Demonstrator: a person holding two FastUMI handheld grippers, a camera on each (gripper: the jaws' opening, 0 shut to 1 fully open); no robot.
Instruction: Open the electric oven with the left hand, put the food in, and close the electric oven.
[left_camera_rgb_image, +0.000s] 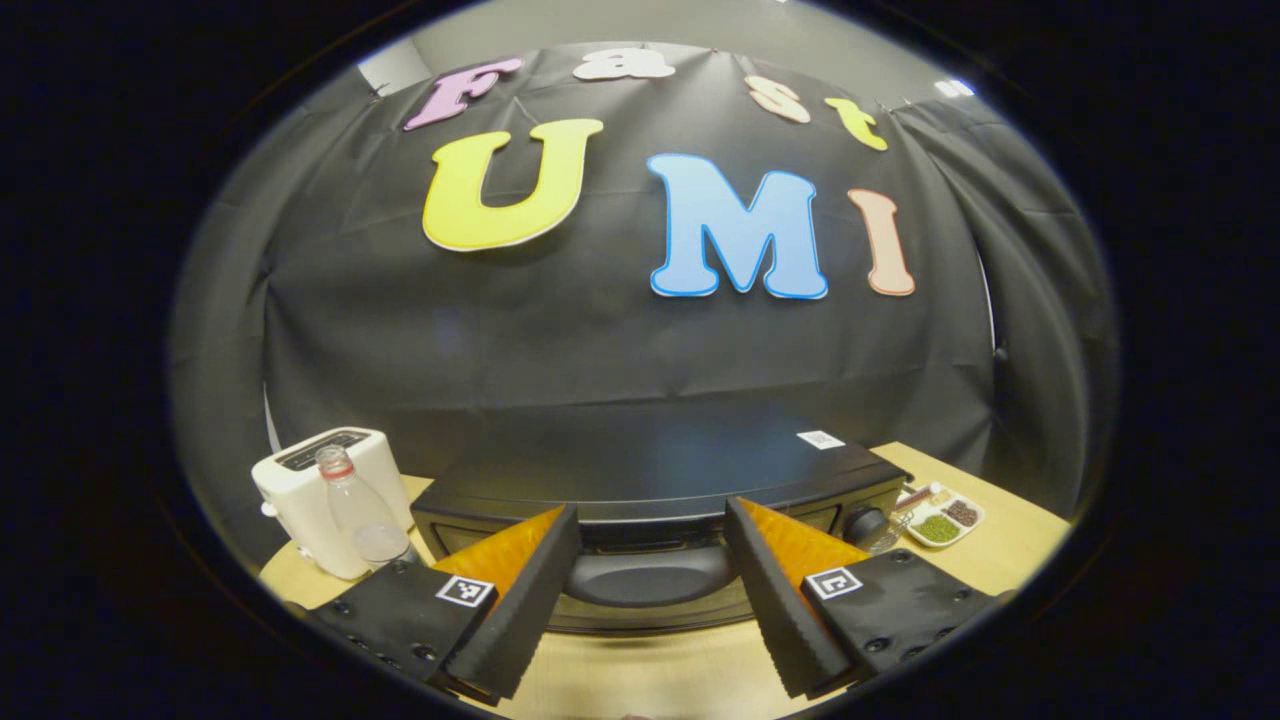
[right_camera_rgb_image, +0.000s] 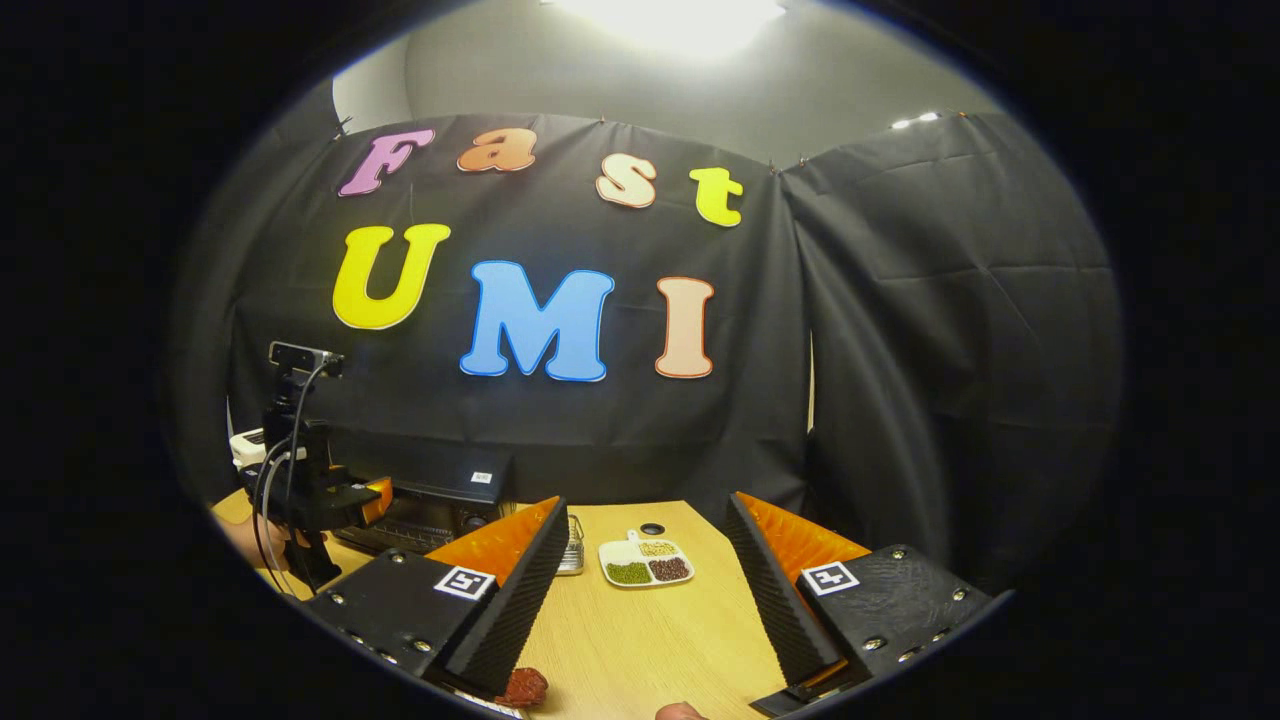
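While divided, dish (right_camera_rgb_image: 645, 562) with beans.

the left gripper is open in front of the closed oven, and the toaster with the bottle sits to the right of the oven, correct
Not quite. In the left gripper view the toaster and bottle sit left of the oven, not right. The left gripper is open before the closed oven.

One black box-shaped electric oven (left_camera_rgb_image: 650, 490), one white plastic toaster (left_camera_rgb_image: 320, 490) at nine o'clock from it, one clear plastic bottle (left_camera_rgb_image: 362, 515), one white divided dish of beans (right_camera_rgb_image: 646, 562) at three o'clock, and one reddish-brown food piece (right_camera_rgb_image: 523, 687).
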